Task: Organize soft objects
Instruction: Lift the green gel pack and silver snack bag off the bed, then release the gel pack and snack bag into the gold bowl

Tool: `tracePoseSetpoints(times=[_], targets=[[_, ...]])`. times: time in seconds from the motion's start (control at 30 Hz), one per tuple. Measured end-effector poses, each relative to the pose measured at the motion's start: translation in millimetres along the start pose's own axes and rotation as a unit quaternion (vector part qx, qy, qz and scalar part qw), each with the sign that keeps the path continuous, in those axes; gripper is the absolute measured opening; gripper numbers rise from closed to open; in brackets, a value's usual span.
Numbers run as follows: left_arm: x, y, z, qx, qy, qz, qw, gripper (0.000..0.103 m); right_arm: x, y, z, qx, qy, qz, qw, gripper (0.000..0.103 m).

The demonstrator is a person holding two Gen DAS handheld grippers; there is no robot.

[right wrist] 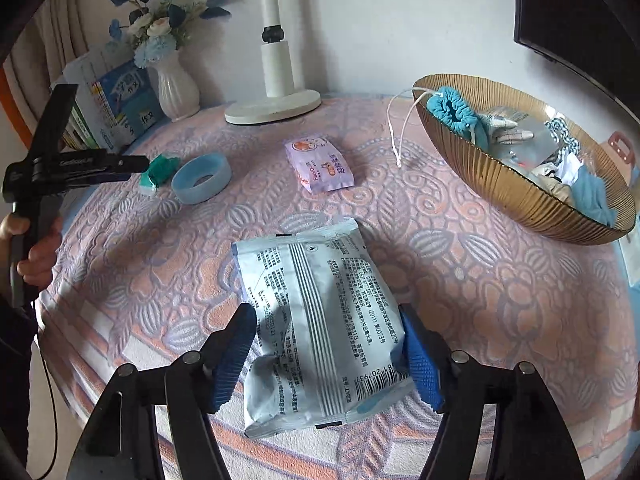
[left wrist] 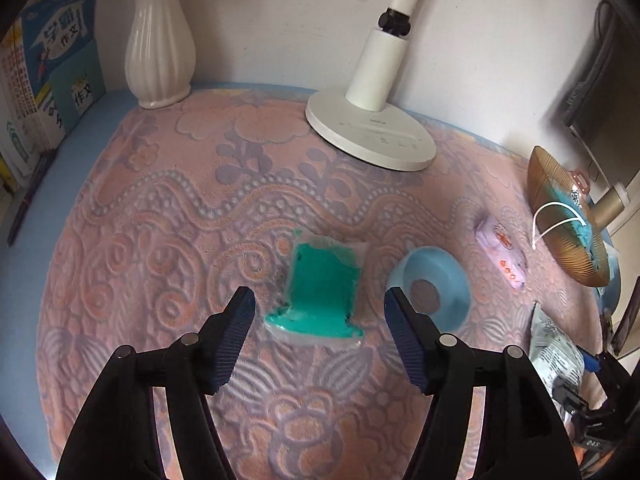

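Note:
My left gripper (left wrist: 320,300) is open, its fingers on either side of a green cloth in a clear packet (left wrist: 322,294) lying on the patterned blanket; it also shows in the right wrist view (right wrist: 157,174). My right gripper (right wrist: 328,320) is open around a pale blue printed pouch (right wrist: 320,320), fingers close to its sides; the pouch shows in the left wrist view (left wrist: 554,344). A gold ribbed bowl (right wrist: 500,188) at the right holds several soft items. A purple tissue pack (right wrist: 320,166) and a blue ring (right wrist: 202,178) lie between.
A white lamp base (left wrist: 370,134) and a white vase (left wrist: 160,48) stand at the back by the wall. Books (left wrist: 44,80) lean at the left. A dark monitor (right wrist: 576,20) hangs at the upper right. The blanket (left wrist: 160,208) covers the table.

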State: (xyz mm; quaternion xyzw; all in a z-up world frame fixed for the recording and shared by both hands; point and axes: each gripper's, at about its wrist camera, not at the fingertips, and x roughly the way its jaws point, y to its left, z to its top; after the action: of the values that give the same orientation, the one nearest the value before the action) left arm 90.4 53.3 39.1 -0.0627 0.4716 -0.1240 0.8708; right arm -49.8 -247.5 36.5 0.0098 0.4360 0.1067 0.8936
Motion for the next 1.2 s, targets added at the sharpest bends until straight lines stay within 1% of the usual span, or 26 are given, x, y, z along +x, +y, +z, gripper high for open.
tracePoseSetpoints(times=[0.03, 0.07, 0.1, 0.13, 0.2, 0.27, 0.4, 0.43, 0.47, 0.5, 0.53, 0.57, 0.6, 0.7, 0.8, 0.87, 0.97, 1.1, 1.2], targets=[[8.6, 1.4, 3.4, -0.001, 0.008, 0.002, 1.0, 0.063, 0.2, 0.5, -1.5, -0.003, 0.001, -0.004, 1.0, 0.072], [16.8, 2.4, 5.5, -0.001, 0.017, 0.003, 0.9999, 0.061, -0.6, 1.4, -3.7, -0.006, 0.002, -0.005, 1.0, 0.076], [24.0, 2.8, 6.8, 0.0, 0.022, 0.005, 0.9998, 0.053, -1.6, 1.0, -5.1, -0.007, 0.002, -0.005, 1.0, 0.078], [30.4, 2.5, 7.0, 0.0, 0.025, 0.008, 0.9997, 0.037, -3.3, 0.5, -7.2, -0.009, 0.001, -0.005, 1.0, 0.079], [34.0, 1.2, 6.4, 0.012, 0.013, 0.02, 0.9996, 0.036, -3.7, 0.4, -7.3, -0.01, 0.002, -0.006, 1.0, 0.08], [35.5, -0.8, 7.1, 0.026, 0.014, 0.023, 0.9993, 0.035, -1.1, 0.4, -6.8, -0.01, 0.008, -0.009, 1.0, 0.082], [24.5, -0.7, 4.0, 0.019, 0.003, 0.009, 0.9998, 0.035, 2.8, 3.4, -4.0, -0.016, 0.02, 0.003, 1.0, 0.083], [18.5, -1.3, 2.4, 0.016, -0.003, 0.004, 0.9999, 0.035, 3.3, 6.1, -3.6, -0.02, 0.02, -0.005, 1.0, 0.083], [12.2, -2.6, 1.8, 0.014, -0.01, -0.002, 0.9998, 0.035, 4.5, 8.6, -2.7, -0.024, 0.022, -0.018, 0.999, 0.08], [4.8, -4.3, 1.1, 0.015, -0.016, -0.008, 0.9997, 0.035, 5.3, 11.6, -2.7, -0.028, 0.024, -0.03, 0.999, 0.073], [-3.0, -6.9, 0.7, 0.016, -0.024, -0.014, 0.9995, 0.035, 4.3, 13.0, -2.6, -0.03, 0.02, -0.037, 0.999, 0.072], [-11.5, -9.9, 0.0, 0.019, -0.032, -0.019, 0.9991, 0.035, 1.8, 14.4, -2.7, -0.033, 0.014, -0.042, 0.998, 0.068], [-17.7, -14.9, 1.1, 0.023, -0.038, -0.023, 0.9988, 0.035, -0.7, 15.1, -3.0, -0.036, 0.011, -0.042, 0.998, 0.066], [-36.1, -30.8, 1.9, 0.036, -0.052, -0.034, 0.9974, 0.035, -8.9, 15.6, -3.7, -0.032, 0.011, -0.021, 0.999, 0.062], [-52.6, -50.7, -0.7, 0.056, -0.063, -0.043, 0.9955, 0.035, -27.7, 14.2, -2.7, -0.027, -0.01, -0.028, 0.999, 0.062], [-61.5, -67.1, -0.5, 0.066, -0.071, -0.052, 0.9939, 0.035, -45.7, 8.6, 0.2, -0.016, -0.029, -0.025, 0.999, 0.062], [-73.8, -94.2, 7.4, 0.076, -0.083, -0.083, 0.9901, 0.035, -77.8, -7.7, 9.2, 0.003, -0.063, -0.03, 0.998, 0.062], [-82.9, -146.0, 29.6, 0.103, -0.093, -0.122, 0.9827, 0.035, -116.0, -46.4, 31.8, 0.041, -0.113, -0.072, 0.99, 0.062], [-78.6, -190.9, 44.7, 0.127, -0.095, -0.141, 0.9772, 0.035, -135.1, -87.3, 53.3, 0.088, -0.14, -0.124, 0.978, 0.062]])
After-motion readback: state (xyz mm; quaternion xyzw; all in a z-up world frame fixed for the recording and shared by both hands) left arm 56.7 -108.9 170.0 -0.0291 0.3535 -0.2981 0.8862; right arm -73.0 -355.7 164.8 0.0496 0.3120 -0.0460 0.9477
